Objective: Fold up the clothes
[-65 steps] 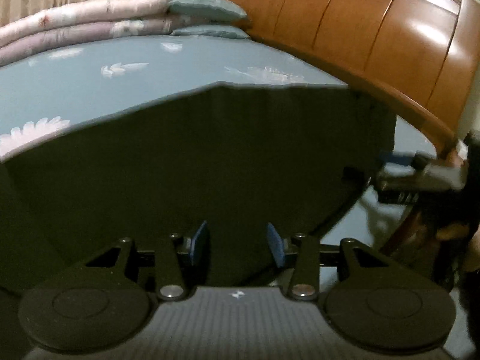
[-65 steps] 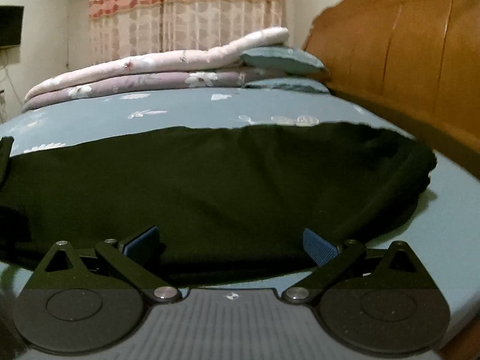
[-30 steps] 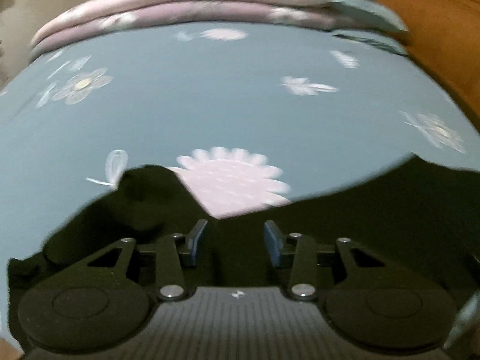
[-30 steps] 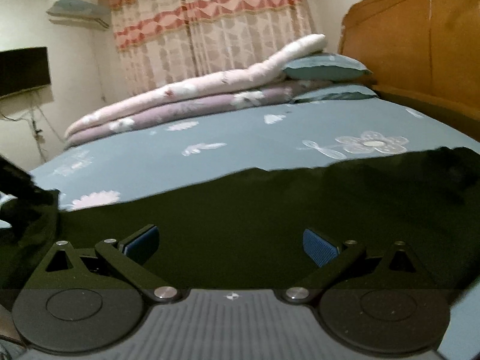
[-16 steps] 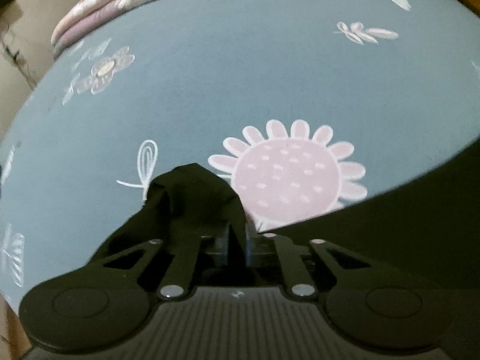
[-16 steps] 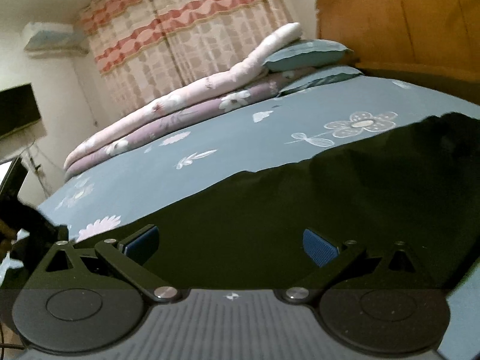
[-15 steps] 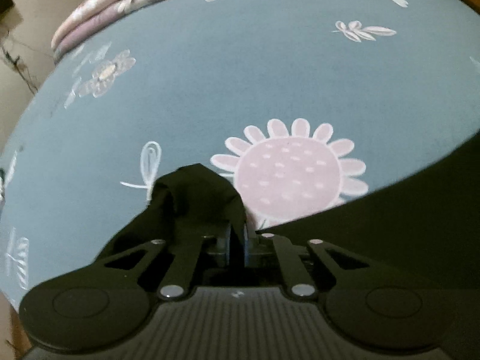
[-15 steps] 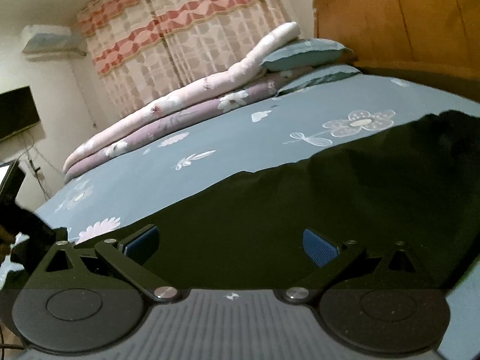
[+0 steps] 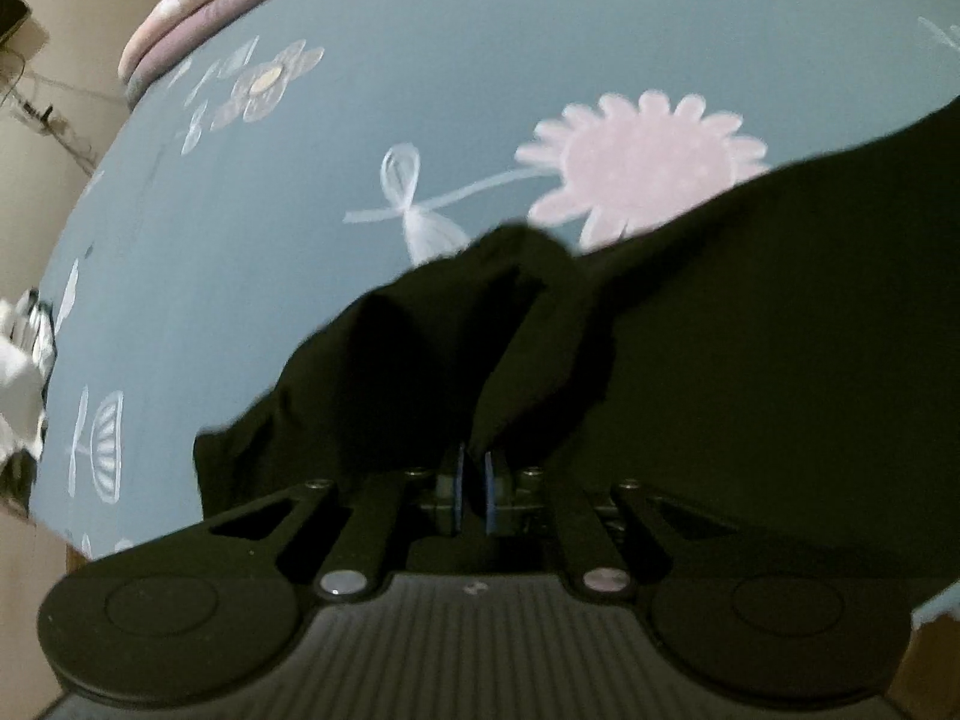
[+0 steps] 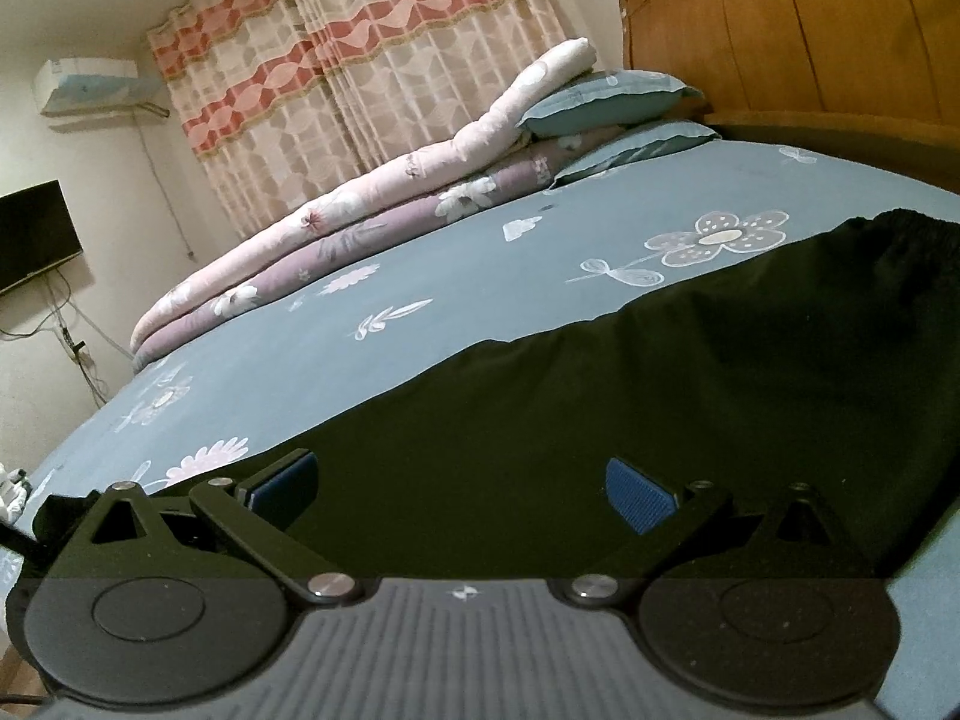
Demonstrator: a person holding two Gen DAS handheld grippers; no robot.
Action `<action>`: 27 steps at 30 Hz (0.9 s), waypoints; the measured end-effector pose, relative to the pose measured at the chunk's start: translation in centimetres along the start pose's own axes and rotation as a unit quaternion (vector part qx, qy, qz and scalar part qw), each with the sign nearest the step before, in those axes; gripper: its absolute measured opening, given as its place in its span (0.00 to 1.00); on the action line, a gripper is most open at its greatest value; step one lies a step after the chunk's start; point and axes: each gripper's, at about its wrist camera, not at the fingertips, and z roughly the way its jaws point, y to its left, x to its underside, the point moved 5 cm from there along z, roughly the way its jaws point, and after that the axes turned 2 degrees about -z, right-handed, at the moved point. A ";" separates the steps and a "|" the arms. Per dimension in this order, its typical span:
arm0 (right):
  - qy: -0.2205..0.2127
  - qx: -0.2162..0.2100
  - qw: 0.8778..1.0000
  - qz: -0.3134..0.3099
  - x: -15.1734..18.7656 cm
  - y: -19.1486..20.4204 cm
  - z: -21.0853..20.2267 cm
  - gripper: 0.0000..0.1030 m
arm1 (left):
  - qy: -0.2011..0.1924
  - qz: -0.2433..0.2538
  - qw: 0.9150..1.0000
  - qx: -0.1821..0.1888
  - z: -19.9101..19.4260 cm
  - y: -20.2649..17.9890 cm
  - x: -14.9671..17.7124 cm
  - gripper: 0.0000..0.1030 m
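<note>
Blue flowered bedsheet [image 9: 300, 330] fills both views, with a black garment [image 10: 600, 420] spread flat across the lower right. Left gripper [image 9: 471, 483] pinches a bunched corner; right gripper [image 10: 462, 492] hovers spread wide.

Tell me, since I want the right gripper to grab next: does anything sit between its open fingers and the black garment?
Nothing visible does. The right gripper hangs open directly over the black garment on the bedsheet.

The left wrist view looks steeply down, close over the blue flowered bedsheet [image 9: 336, 138]; the right looks low across it toward the wooden headboard [image 10: 798, 30]. Both share the black cloth garment [image 9: 750, 330].
</note>
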 end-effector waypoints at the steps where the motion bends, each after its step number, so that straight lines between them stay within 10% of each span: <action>1: -0.001 0.001 1.000 0.000 0.0 0.0 0.0 1.00 | 0.005 -0.002 1.000 0.001 0.0 0.3 0.5 0.05; 27: 0.000 -0.026 1.000 -0.004 -0.2 1.2 -0.3 1.00 | 0.039 -0.122 0.990 0.066 -0.3 5.2 7.0 0.15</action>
